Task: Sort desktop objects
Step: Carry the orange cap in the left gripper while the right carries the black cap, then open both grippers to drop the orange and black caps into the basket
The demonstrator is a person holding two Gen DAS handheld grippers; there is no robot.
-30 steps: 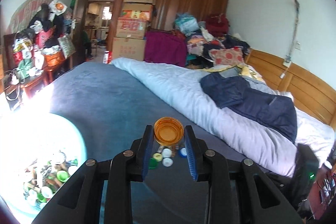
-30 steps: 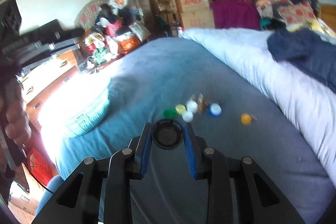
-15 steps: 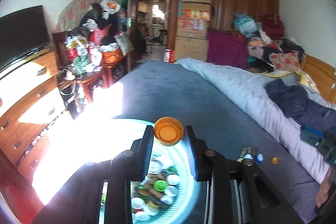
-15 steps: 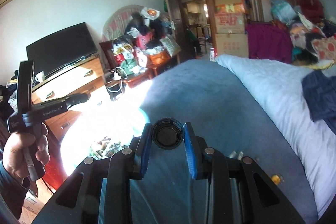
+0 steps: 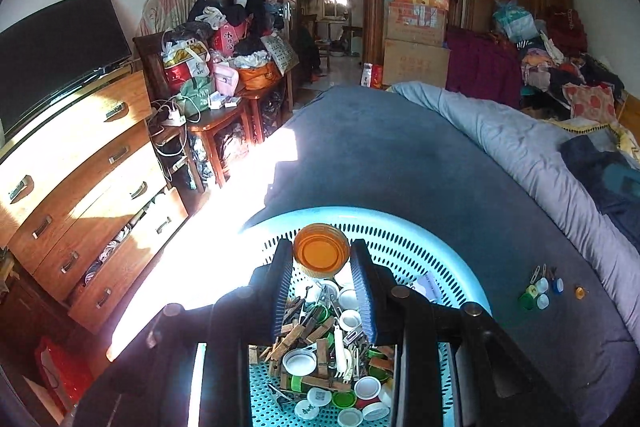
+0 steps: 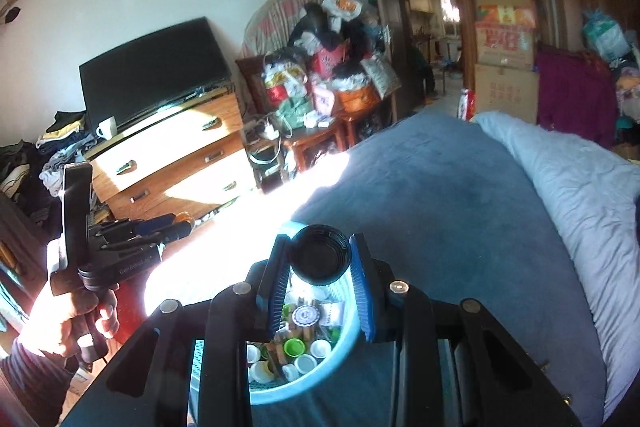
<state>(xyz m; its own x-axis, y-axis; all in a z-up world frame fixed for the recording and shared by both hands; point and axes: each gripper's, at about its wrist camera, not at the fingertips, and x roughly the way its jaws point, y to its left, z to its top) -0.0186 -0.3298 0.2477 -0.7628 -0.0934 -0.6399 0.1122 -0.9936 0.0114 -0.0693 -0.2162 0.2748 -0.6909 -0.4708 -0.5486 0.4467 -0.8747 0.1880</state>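
My left gripper (image 5: 321, 255) is shut on an orange bottle cap (image 5: 321, 247) and holds it directly above the light-blue perforated basket (image 5: 412, 247), which holds several caps and wooden clothespins. My right gripper (image 6: 320, 259) is shut on a black bottle cap (image 6: 320, 259) and hovers over the same basket (image 6: 344, 337) at its far rim. The left gripper with an orange cap at its tip also shows at the left of the right wrist view (image 6: 184, 221). A small group of loose caps and clips (image 5: 540, 291) lies on the blue bedspread right of the basket.
The basket sits on a blue bedspread (image 5: 380, 155) near the bed's sunlit left edge. A pale duvet (image 5: 520, 155) lies along the right. A wooden dresser (image 5: 80, 187) with a TV (image 5: 60, 43) and a cluttered side table (image 5: 216, 115) stand left of the bed.
Both grippers have swung left from the loose caps on the bedspread to above the basket, each still holding its cap. The basket now fills the lower part of both views.
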